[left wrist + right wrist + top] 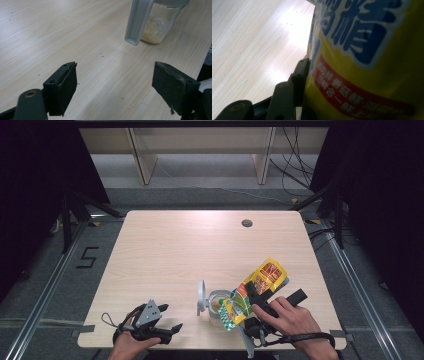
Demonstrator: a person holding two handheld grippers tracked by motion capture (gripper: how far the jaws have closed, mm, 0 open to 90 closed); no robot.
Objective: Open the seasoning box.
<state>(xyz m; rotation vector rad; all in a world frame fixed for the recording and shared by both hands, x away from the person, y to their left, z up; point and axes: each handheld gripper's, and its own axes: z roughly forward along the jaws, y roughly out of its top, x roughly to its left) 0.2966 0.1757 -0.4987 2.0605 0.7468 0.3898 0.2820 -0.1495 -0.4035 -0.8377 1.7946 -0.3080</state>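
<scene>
Pouch: yellow seasoning pouch is clamped in my right claw, tilted with its lower end over the jar, near right part of the table.
Pouch, close: in the right gripper view the yellow pouch face presses against my one visible black jaw; blue and red print, too close to read whole.
Right claw state: closed on the pouch body, about half width, pouch squeezed flat between the pads.
Jar: clear glass jar stands upright just left of the pouch mouth, a shallow layer of pale granules at the bottom.
Lid: grey hinged lid stands open on the jar's left side; in the left gripper view its grey flap hangs in front of the glass.
Step, my judgement: pouring granules from pouch into jar.
Method: hold the pouch mouth directly over the jar opening, tip gradually, keep the squeeze steady so flow does not surge.
Risk: loose crumbs already lie on the table; overshoot adds more.
Left claw: my left claw rests at the near left edge, jaws wide apart, nothing between them.
Count: pouches one; jars one; lids one; claws two.
</scene>
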